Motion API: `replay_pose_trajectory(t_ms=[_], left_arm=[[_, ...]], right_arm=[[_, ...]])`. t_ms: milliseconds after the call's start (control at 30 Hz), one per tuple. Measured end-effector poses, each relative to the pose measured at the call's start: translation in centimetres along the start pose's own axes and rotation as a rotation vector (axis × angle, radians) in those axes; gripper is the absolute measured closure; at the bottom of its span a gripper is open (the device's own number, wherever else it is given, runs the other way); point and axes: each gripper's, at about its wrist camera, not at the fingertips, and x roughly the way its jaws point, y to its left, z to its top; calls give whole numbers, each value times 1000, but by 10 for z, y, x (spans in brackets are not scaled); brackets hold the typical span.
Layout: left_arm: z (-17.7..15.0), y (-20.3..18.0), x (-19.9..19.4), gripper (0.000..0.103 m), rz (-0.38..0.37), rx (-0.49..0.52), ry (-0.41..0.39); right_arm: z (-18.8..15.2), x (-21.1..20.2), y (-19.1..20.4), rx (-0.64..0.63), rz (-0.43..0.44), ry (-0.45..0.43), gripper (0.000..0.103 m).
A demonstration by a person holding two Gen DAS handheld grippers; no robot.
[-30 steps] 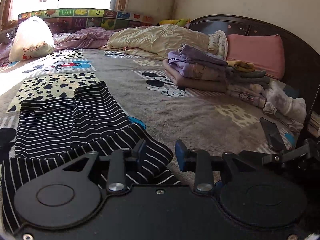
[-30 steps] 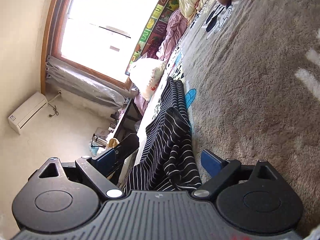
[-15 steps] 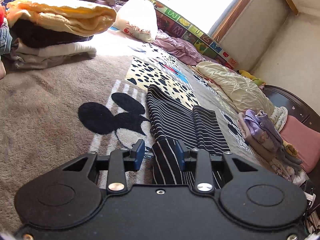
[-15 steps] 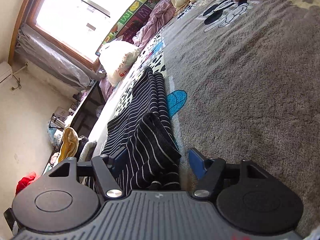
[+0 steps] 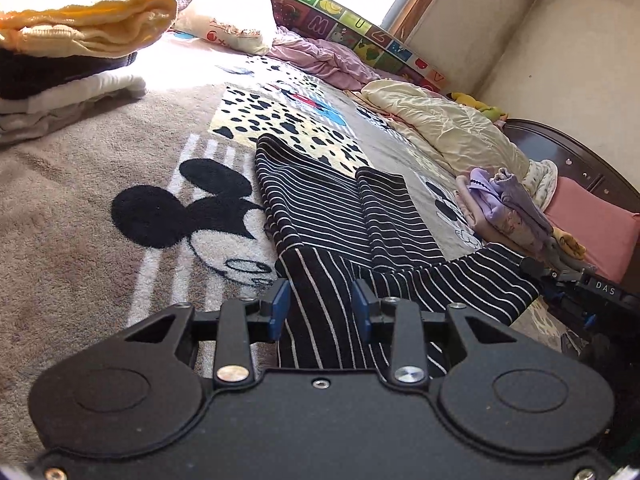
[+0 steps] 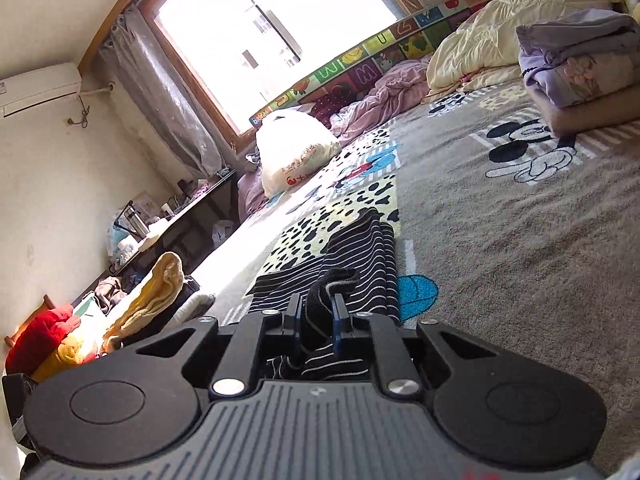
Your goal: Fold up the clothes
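Note:
A black garment with thin white stripes (image 5: pixel 320 208) lies on the grey cartoon-print blanket (image 5: pixel 100 280), its two narrow legs pointing away from me. Its near hem runs across the front. My left gripper (image 5: pixel 320 308) sits low at the hem's left end, fingers apart, with striped cloth lying between the blue pads (image 5: pixel 280 306). My right gripper (image 6: pixel 317 316) is shut on a bunched fold of the same garment (image 6: pixel 360 248). In the left wrist view its black body (image 5: pixel 600 288) shows at the hem's right corner.
A stack of folded clothes with a yellow top layer (image 5: pixel 80 32) stands at the left, a white bag (image 5: pixel 228 12) behind it. A cream quilt (image 5: pixel 440 128), a purple folded pile (image 5: pixel 504 204) and a pink pillow (image 5: pixel 592 228) line the right side by the dark headboard (image 5: pixel 580 160).
The left gripper swung over to the hem's left end, and cloth now lies between its fingers. The right gripper's fingers closed from wide apart onto the bunched fold.

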Motion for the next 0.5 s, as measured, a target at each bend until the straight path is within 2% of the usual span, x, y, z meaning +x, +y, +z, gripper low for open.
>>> replay_pose_trajectory(t_ms=[233, 500], left_arm=[[-1, 4, 1, 71, -8, -11, 23], [-9, -18, 11, 71, -74, 99, 68]], right_arm=[[32, -13, -32, 42, -50, -61, 87], [40, -21, -50, 30, -72, -66, 87]])
